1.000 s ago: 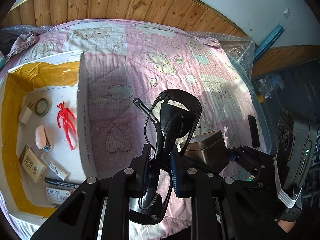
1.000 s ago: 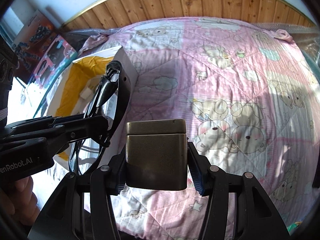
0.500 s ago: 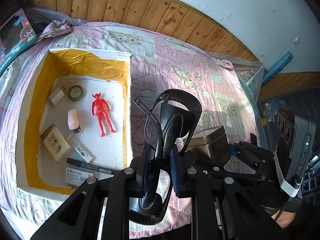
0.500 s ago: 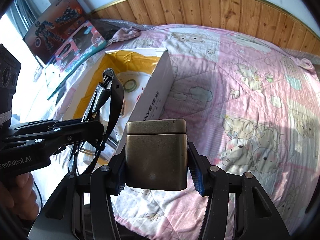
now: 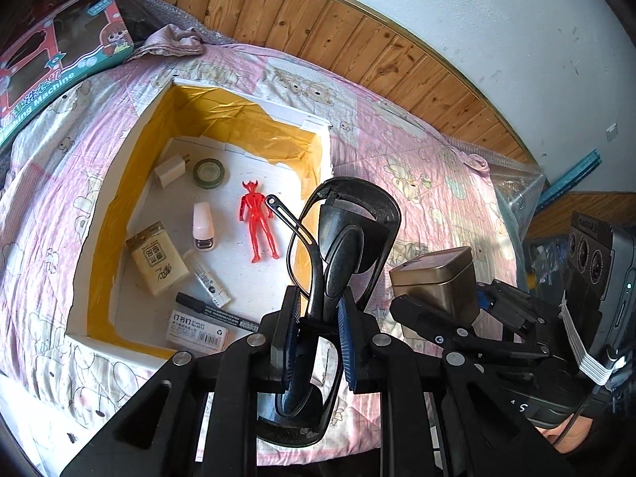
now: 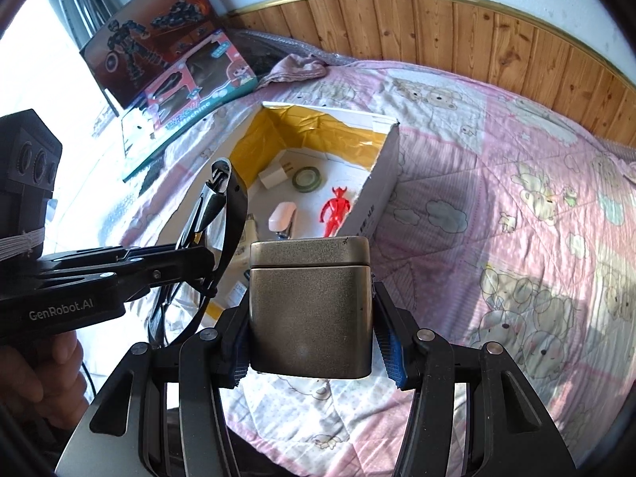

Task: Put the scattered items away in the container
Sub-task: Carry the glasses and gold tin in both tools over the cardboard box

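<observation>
Black-framed folded glasses point(image 5: 342, 246) clamped in left gripper point(image 5: 314, 330), bronze metal tin point(image 6: 310, 302) clamped in right gripper point(image 6: 314, 342); lower each into yellow-lined white box point(image 5: 131, 159), clear of red figure point(image 5: 258, 226), before opening fingers.

Count of items on view. Held: one pair of black glasses point(image 5: 349, 238); one metal tin point(image 6: 310, 306).

In the cardboard box point(image 5: 119, 183), eight:
- one red figurine point(image 5: 258, 222)
- one tape roll point(image 5: 209, 173)
- one white charger plug point(image 5: 171, 170)
- one small stapler point(image 5: 202, 226)
- one tissue pack point(image 5: 157, 256)
- one tube point(image 5: 206, 278)
- one black marker point(image 5: 216, 312)
- one staples box point(image 5: 196, 328)

On the far left, two toy boxes point(image 6: 198, 83).
</observation>
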`<state>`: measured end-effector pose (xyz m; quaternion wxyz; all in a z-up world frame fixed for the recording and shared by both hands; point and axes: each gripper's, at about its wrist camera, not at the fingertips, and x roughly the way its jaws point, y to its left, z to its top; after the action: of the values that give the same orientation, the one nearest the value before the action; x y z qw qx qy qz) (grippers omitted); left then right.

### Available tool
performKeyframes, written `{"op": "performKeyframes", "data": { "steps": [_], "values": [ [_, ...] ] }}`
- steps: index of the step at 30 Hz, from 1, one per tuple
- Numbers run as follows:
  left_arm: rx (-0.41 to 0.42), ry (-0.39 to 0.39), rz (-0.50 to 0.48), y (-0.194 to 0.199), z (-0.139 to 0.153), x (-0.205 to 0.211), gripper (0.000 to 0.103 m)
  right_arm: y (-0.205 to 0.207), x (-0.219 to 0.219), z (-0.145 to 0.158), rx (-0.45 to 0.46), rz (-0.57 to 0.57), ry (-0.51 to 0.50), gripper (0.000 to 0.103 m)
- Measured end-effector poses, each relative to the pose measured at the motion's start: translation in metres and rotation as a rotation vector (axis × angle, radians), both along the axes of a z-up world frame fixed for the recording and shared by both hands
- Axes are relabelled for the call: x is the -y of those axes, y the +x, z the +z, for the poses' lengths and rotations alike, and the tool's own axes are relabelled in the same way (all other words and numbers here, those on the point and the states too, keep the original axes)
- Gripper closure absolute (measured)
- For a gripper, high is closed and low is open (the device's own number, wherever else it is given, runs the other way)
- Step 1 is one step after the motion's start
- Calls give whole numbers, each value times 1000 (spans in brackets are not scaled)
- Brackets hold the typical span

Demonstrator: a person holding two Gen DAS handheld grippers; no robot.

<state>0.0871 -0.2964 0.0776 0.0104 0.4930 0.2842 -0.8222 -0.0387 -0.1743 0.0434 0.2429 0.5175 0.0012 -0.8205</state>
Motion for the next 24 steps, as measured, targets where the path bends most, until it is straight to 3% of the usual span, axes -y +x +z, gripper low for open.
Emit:
{"op": "performKeyframes", "data": {
  "steps": [12,24],
  "values": [
    [20,28,90,10,-9,29,83,-17,24,10,-24,72,8,48],
    [71,59,107,-3,-30,32,83,-54,41,20,-47,116,9,48]
  ]
}}
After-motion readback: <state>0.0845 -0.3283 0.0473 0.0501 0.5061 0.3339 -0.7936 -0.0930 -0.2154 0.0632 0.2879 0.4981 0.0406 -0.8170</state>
